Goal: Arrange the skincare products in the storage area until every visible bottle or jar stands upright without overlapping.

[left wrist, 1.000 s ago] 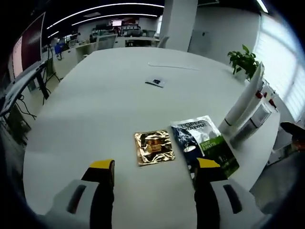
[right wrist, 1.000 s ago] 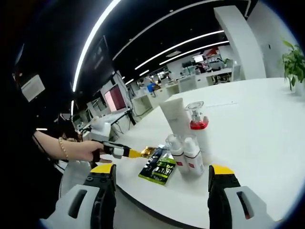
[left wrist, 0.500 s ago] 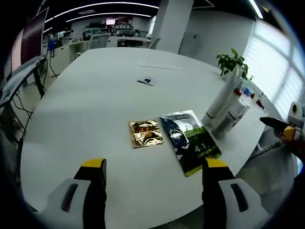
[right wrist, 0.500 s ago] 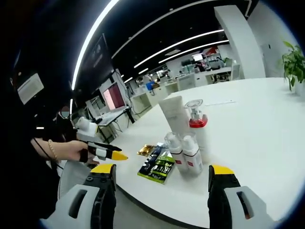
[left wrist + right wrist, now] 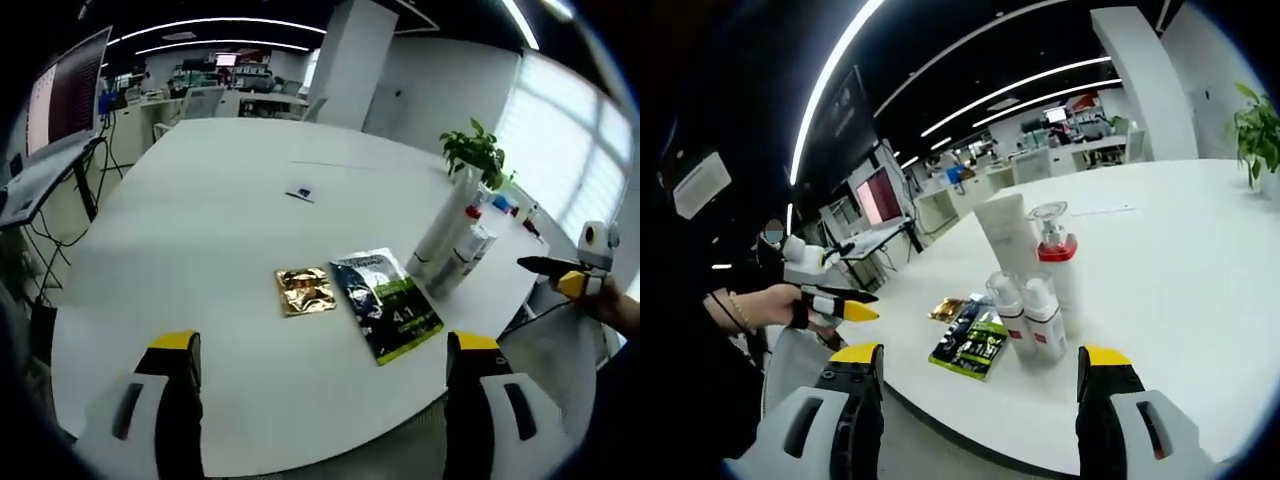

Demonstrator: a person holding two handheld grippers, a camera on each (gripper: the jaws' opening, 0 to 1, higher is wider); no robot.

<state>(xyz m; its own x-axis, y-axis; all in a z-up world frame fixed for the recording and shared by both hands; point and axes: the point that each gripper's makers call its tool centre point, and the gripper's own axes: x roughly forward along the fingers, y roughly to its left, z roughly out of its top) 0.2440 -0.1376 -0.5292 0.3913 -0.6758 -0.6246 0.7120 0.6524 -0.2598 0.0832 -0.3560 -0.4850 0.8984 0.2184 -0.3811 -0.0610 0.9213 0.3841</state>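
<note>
I've drawn the left gripper [image 5: 315, 350] back off the table [image 5: 200, 210]; both it and the right gripper [image 5: 980, 370] gape wide, empty. Bottles [image 5: 1028, 315] upright, clustered beside the green sachet [image 5: 387, 303].

A tall white tube [image 5: 1006, 235] is seen upright on the white table [image 5: 1180, 260], with a clear pump bottle [image 5: 1054, 255] with a red collar just beside it. In front of these, two small white bottles [image 5: 1030, 320] with red labels are placed side by side, also upright. A dark sachet with green print [image 5: 387, 303] is laid flat on the table, near the bottles, and a gold foil sachet [image 5: 305, 290] is laid flat just beside it, without overlapping.
</note>
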